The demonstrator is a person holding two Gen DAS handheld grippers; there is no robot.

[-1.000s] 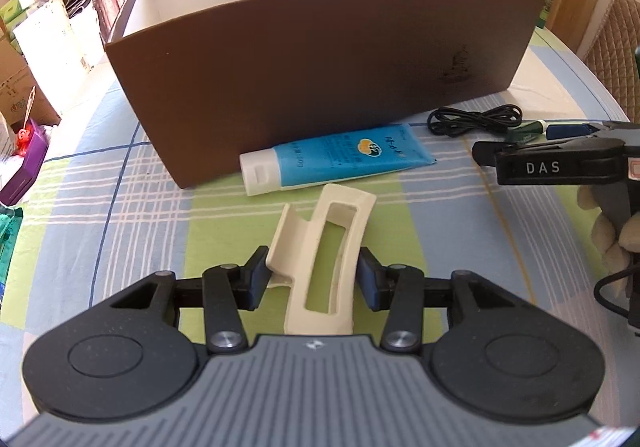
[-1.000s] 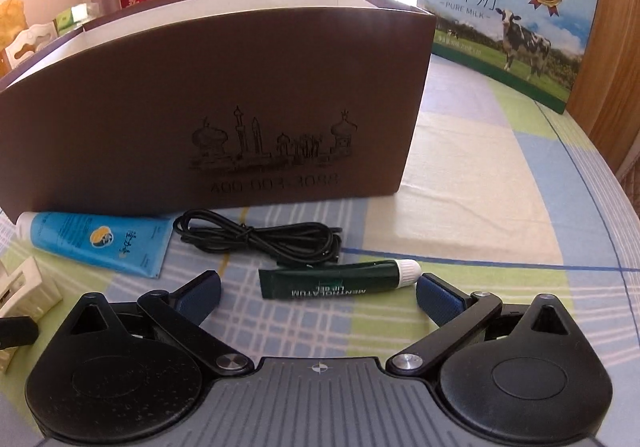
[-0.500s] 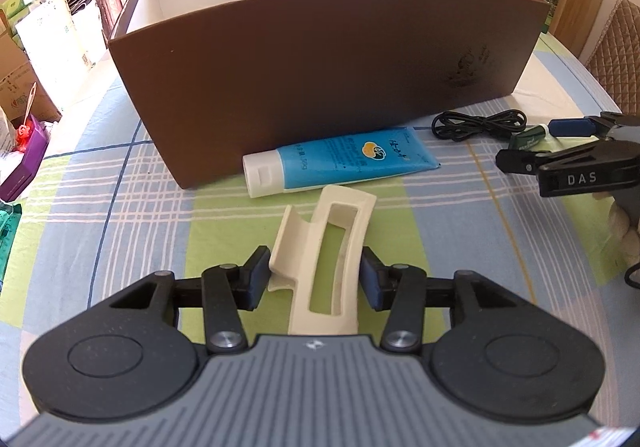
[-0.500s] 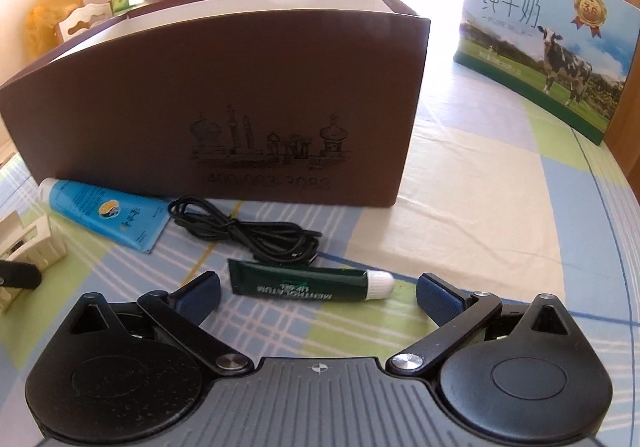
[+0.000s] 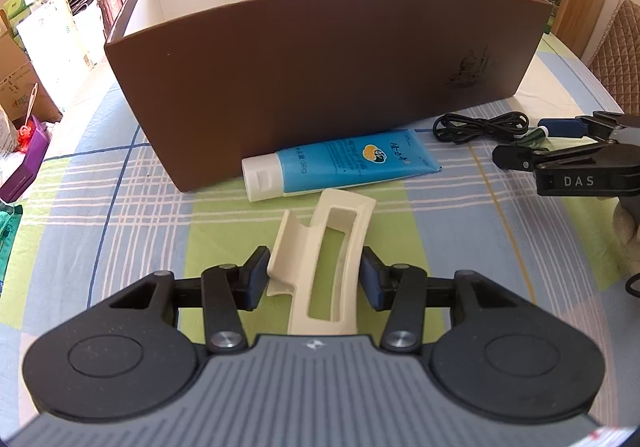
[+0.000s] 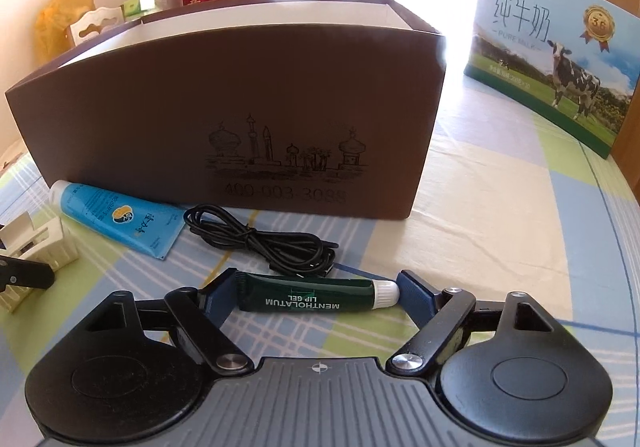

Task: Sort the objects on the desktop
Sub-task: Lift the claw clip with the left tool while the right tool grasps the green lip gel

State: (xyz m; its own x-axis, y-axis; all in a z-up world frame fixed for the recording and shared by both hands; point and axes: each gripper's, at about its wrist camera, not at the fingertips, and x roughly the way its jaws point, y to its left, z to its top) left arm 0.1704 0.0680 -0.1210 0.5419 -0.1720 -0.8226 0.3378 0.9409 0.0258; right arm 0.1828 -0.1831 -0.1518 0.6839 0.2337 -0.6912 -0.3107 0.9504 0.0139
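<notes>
Left gripper (image 5: 314, 279): your pads are pressed on both sides of the cream hair claw (image 5: 324, 263), pinching it low over the checked tablecloth (image 5: 120, 215).
Hair claw axis: long axis runs away from you, along the fingers, far end tipped slightly right.
Right gripper (image 6: 316, 289): your pads touch the two ends of the green lip gel tube (image 6: 312, 297), pinching it lengthwise.
Lip gel axis: you have it lying crosswise between the fingers, white cap to the right, flat crimped end to the left.
Just beyond: black cable (image 6: 260, 243) coiled on the cloth behind the gel tube; blue tube (image 5: 340, 165) beside it, cap pointing left, lying along the box wall.
Behind: your brown box (image 5: 320, 47) stands open-topped.
Far right: milk carton (image 6: 552, 79) upright.
</notes>
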